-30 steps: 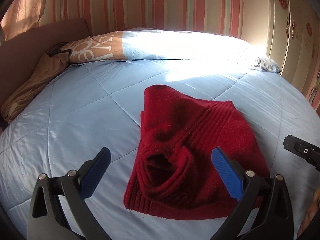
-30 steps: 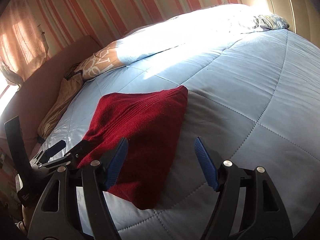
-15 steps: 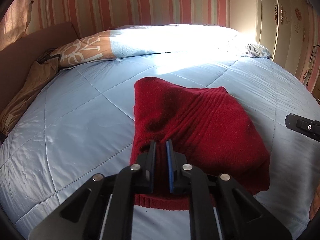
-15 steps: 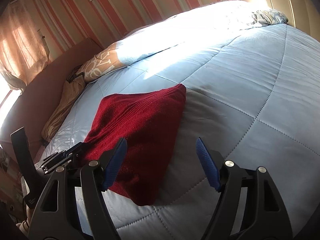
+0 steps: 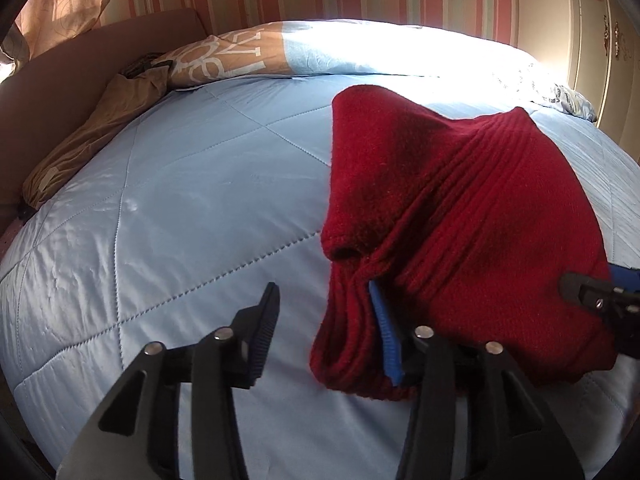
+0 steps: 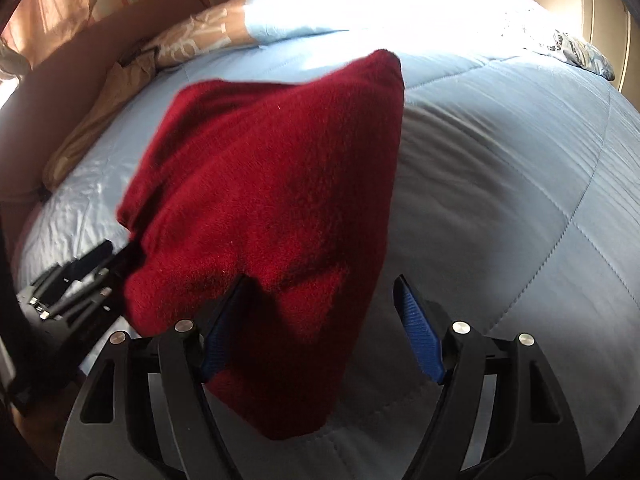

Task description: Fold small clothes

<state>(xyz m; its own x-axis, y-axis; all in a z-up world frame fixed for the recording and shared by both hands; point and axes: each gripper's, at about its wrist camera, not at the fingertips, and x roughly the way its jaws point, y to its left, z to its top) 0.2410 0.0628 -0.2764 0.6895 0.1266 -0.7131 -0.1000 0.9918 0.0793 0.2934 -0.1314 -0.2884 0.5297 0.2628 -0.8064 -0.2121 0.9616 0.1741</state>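
Note:
A dark red knitted garment lies folded and bunched on the light blue quilt. My left gripper is at its near left edge, jaws opening. Its right pad is tucked inside a fold of the knit. The left finger stands clear over the quilt, so nothing is pinched. In the right wrist view my right gripper straddles the near corner of the red garment. Its jaws are opening too, with cloth lying between them and over the left pad, unpressed. Each gripper shows at the other view's edge.
A tan and white patterned pillow and a brown cloth lie at the far left by the brown headboard. A cream wardrobe stands at the right. A patterned cloth lies at the far right bed edge.
The left gripper went from wide open to shut at the garment's near edge, then partly opened with one pad in the fold. Both grippers dropped closer to the garment; the right one now covers its corner.

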